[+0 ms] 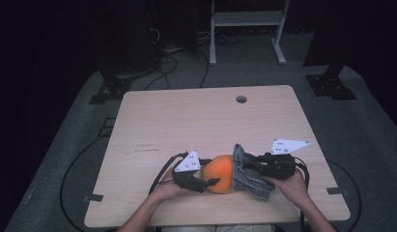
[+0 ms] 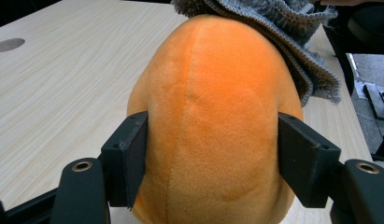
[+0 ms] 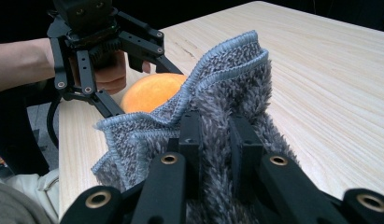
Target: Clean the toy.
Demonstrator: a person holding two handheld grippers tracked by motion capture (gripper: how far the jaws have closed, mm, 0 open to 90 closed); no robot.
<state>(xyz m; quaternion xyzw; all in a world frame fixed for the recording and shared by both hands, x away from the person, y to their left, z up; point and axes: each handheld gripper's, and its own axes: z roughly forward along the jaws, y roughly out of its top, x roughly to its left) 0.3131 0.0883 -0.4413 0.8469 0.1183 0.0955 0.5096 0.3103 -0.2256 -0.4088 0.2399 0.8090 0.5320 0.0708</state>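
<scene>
An orange plush ball (image 1: 220,174) lies near the front edge of the wooden table (image 1: 186,121). My left gripper (image 1: 211,175) comes at it from the left. In the left gripper view both pads (image 2: 133,154) press into the sides of the orange plush ball (image 2: 213,121), so my left gripper (image 2: 210,158) is shut on it. A grey fluffy cloth (image 1: 249,176) drapes against the ball's right side. My right gripper (image 1: 244,163) is shut on that cloth (image 3: 227,84), the jaws (image 3: 216,135) buried in its pile. Beyond the cloth, the ball (image 3: 150,91) shows between the left gripper's fingers (image 3: 110,105).
A round cable hole (image 1: 241,99) sits near the table's far edge. Bare tabletop stretches behind and to the left of the ball. Past the table stand a white frame (image 1: 247,19), black stand bases (image 1: 331,87) and floor cables (image 1: 162,72).
</scene>
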